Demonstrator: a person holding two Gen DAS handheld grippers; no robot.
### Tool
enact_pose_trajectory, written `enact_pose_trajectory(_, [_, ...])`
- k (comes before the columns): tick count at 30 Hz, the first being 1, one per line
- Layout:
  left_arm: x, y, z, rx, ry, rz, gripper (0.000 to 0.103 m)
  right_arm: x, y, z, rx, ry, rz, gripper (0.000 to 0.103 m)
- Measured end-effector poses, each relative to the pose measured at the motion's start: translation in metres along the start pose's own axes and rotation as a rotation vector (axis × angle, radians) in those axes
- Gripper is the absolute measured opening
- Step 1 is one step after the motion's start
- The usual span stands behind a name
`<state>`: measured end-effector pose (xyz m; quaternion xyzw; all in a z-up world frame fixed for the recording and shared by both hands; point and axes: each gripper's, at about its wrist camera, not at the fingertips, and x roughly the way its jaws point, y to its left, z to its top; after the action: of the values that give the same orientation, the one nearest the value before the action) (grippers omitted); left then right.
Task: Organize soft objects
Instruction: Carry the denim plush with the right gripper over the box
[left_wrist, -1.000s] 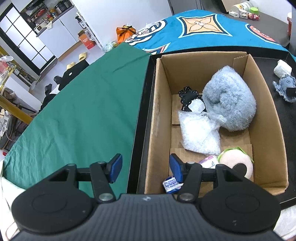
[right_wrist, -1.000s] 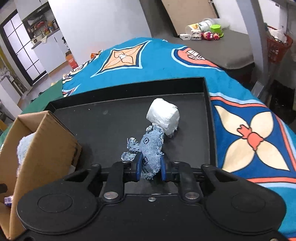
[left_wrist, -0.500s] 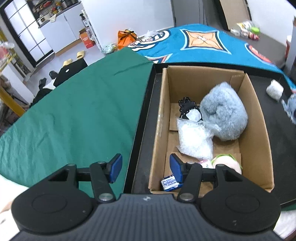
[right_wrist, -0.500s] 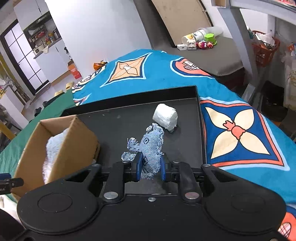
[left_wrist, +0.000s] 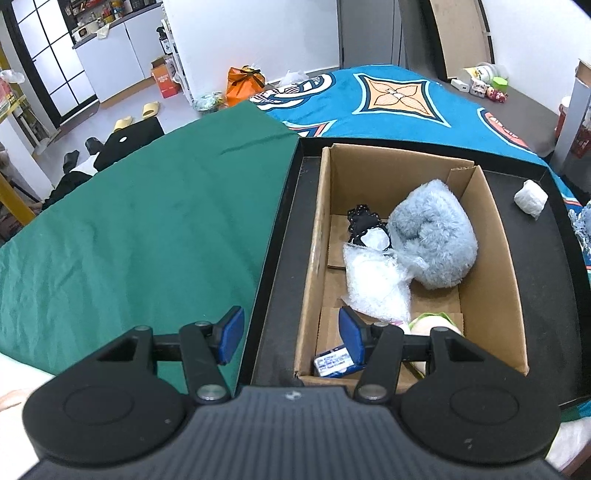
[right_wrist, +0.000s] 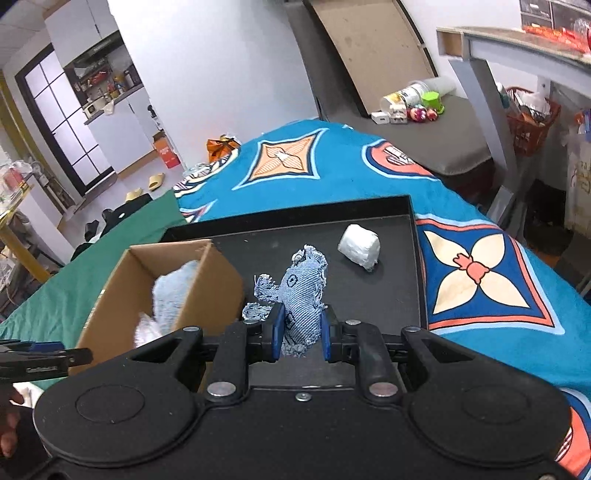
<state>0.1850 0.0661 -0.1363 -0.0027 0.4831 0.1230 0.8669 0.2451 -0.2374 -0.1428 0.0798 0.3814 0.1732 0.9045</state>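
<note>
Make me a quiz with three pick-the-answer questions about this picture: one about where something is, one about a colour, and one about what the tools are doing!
1. Where is the white roll?
A. on the black tray
B. inside the cardboard box
C. on the green cloth

2. What colour is the fluffy toy in the box?
A. red
B. grey-blue
C. yellow

3. What is the right tool doing?
A. open, holding nothing
B. squeezing the white roll
C. shut on the denim scrap

Answers: 1 A, it lies on the tray, outside the box. 2 B, its fur is grey-blue. 3 C, the scrap sits pinched between its blue pads.
</note>
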Motion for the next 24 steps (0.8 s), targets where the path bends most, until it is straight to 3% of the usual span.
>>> enact_pose_trajectory(24, [-0.005, 0.015, -0.004, -0.057, -0.042, -0.116, 0.055, -0.019, 0.067, 0.008, -0.09, -0.011, 0.054, 0.02])
